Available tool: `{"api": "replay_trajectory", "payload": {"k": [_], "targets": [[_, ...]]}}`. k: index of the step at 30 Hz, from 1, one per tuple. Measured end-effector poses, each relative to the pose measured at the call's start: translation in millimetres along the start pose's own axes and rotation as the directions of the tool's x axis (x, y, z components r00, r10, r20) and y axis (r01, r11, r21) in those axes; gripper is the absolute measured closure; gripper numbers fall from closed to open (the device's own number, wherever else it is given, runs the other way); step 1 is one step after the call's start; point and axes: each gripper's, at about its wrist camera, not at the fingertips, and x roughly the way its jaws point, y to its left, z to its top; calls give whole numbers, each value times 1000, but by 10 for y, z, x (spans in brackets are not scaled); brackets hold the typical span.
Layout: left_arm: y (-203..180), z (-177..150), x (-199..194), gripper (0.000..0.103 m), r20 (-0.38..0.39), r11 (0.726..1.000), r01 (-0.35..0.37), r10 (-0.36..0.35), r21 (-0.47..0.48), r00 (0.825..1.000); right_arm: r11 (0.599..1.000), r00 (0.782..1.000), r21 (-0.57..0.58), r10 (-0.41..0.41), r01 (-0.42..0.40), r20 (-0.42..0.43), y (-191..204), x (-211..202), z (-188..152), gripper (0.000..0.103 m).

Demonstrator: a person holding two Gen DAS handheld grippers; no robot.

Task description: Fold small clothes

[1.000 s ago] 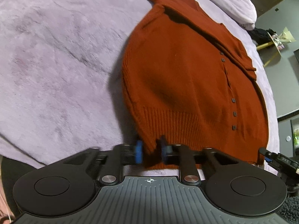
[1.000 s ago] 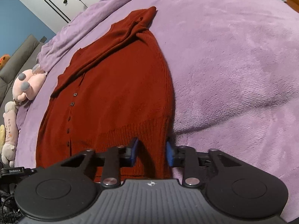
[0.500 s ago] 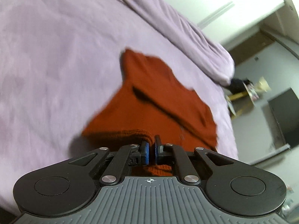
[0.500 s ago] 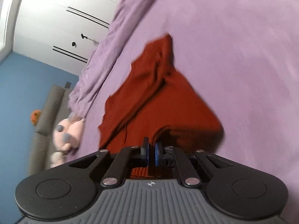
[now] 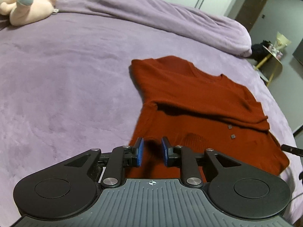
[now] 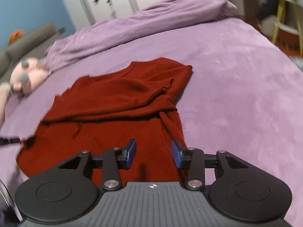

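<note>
Cardigan (image 5: 198, 102), rust-red knit, is lying on the purple blanket (image 5: 66, 79) covering the bed, folded over on itself so an upper layer is overlapping the lower one; two small dark buttons (image 5: 231, 131) are showing on the lower layer in the left wrist view. Left gripper (image 5: 152, 151) is hovering over the near left edge of the cardigan with its blue-padded fingers (image 5: 140, 151) spread a moderate way apart, nothing pinched between them; whether the pads are touching the knit cannot be told. Right gripper (image 6: 153, 154) is sitting over the near right part of the same cardigan (image 6: 121, 102), its jaws spread wider than the left one's, also gripping nothing, with red knit showing in the gap. Right wrist view is slightly blurred. Pink plush toy (image 5: 24, 1) with grey feet is lying at the far left of the bed near the bunched purple duvet (image 5: 170, 19) along the far edge. Yellow-legged side table (image 5: 272, 56) is standing off the bed at far right.
</note>
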Motion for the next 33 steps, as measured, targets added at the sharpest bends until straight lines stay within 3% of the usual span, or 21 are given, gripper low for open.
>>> {"api": "replay_trajectory", "payload": {"k": [4, 15, 20, 23, 24, 25, 26, 30, 33], "targets": [[-56, -13, 110, 65, -28, 997, -6, 8, 75, 1000, 995, 998, -98, -30, 24, -57, 63, 180, 26, 63], [-148, 15, 444, 67, -109, 991, 16, -1, 131, 994, 992, 994, -127, 0, -15, -113, 32, 384, 60, 66], [-81, 22, 484, 59, -132, 993, 35, -20, 109, 991, 994, 988, -81, 58, -70, -143, -24, 403, 90, 64], [-45, 36, 529, 63, -135, 998, 36, -28, 61, 990, 994, 988, -80, 57, -70, -145, -21, 427, 87, 66], [-44, 39, 540, 69, -137, 998, 33, -27, 45, 990, 994, 989, -85, 49, -62, -142, -7, 429, 90, 69], [-46, 43, 550, 81, -138, 999, 25, -20, 38, 990, 994, 990, -94, 38, -51, -136, 11, 426, 91, 80], [-51, 45, 559, 87, -139, 999, 10, -5, 38, 990, 994, 991, -106, 24, -37, -128, 43, 415, 89, 91], [-78, 59, 490, 94, -126, 999, 5, 0, 35, 992, 982, 996, -191, -16, -1, -87, 229, 322, 48, 97], [-142, 163, 232, 95, -54, 999, 36, -34, 31, 998, 976, 1000, -216, -12, 9, -10, 330, 134, 102, 97]]}}
